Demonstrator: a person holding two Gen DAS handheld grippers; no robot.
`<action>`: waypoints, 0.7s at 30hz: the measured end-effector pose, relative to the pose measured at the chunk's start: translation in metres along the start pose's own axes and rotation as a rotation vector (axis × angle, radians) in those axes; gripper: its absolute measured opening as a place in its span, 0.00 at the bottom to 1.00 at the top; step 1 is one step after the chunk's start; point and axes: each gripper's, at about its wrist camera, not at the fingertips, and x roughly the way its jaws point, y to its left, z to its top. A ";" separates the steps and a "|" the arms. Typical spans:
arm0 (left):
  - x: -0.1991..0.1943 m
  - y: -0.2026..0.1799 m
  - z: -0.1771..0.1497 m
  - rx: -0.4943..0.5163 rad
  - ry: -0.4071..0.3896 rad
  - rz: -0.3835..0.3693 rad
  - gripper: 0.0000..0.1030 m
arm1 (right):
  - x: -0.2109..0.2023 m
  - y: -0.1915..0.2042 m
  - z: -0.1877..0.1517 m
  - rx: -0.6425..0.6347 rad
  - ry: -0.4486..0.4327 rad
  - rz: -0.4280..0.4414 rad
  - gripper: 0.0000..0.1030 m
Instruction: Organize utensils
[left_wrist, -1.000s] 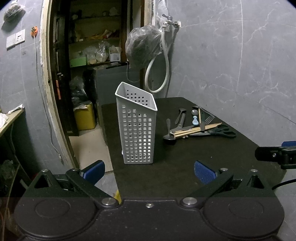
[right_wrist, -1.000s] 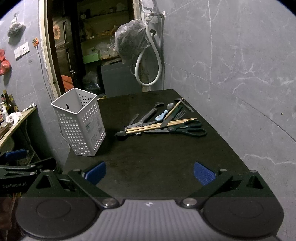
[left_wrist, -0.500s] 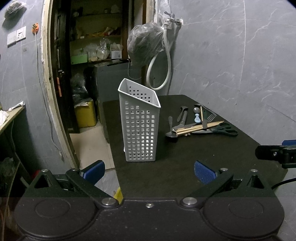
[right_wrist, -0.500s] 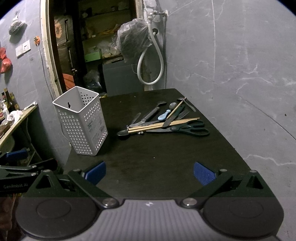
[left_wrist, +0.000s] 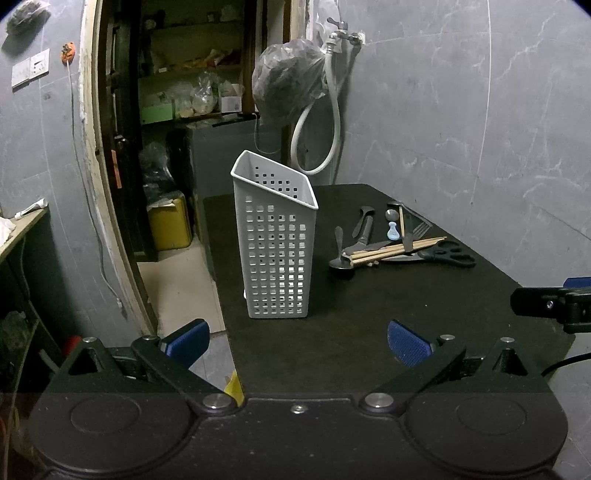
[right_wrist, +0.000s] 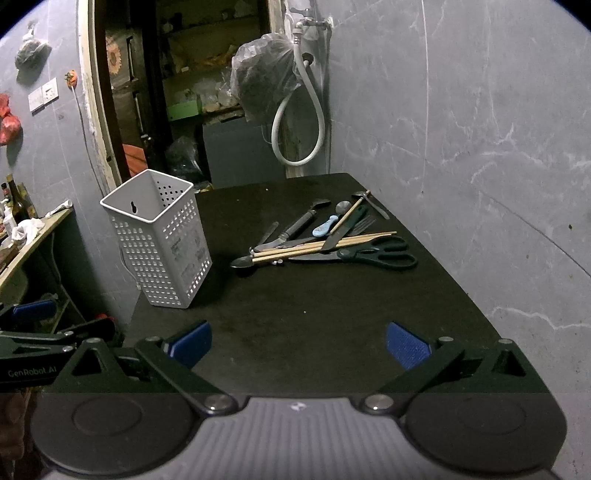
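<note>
**Pre-grasp: nothing picked yet**

Both hand-held grippers released: left hand-held gripper, right hand-held gripper. Perforated utensil caddy at 10 o'clock on the worktop, empty. Utensil pile at 12: chopsticks over scissors. I'd lift chopsticks first, pinching mid-shaft. "GenRobot.AI" reads on the left unit.

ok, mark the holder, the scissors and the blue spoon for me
white perforated holder (right_wrist: 162, 258), right wrist view, on its perforated front wall.
scissors (right_wrist: 384, 254), right wrist view, on the black handle loops.
small blue spoon (right_wrist: 325, 228), right wrist view, on the middle of the spoon.
</note>
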 end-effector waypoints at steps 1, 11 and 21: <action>0.001 0.000 0.000 0.000 0.000 -0.001 0.99 | 0.000 0.000 0.000 0.001 0.001 -0.001 1.00; 0.004 -0.001 0.000 0.001 0.003 -0.006 0.99 | 0.001 -0.001 0.001 0.004 0.002 -0.004 1.00; 0.006 -0.001 0.000 -0.002 0.009 -0.004 0.99 | 0.002 -0.001 0.002 0.004 0.007 -0.003 1.00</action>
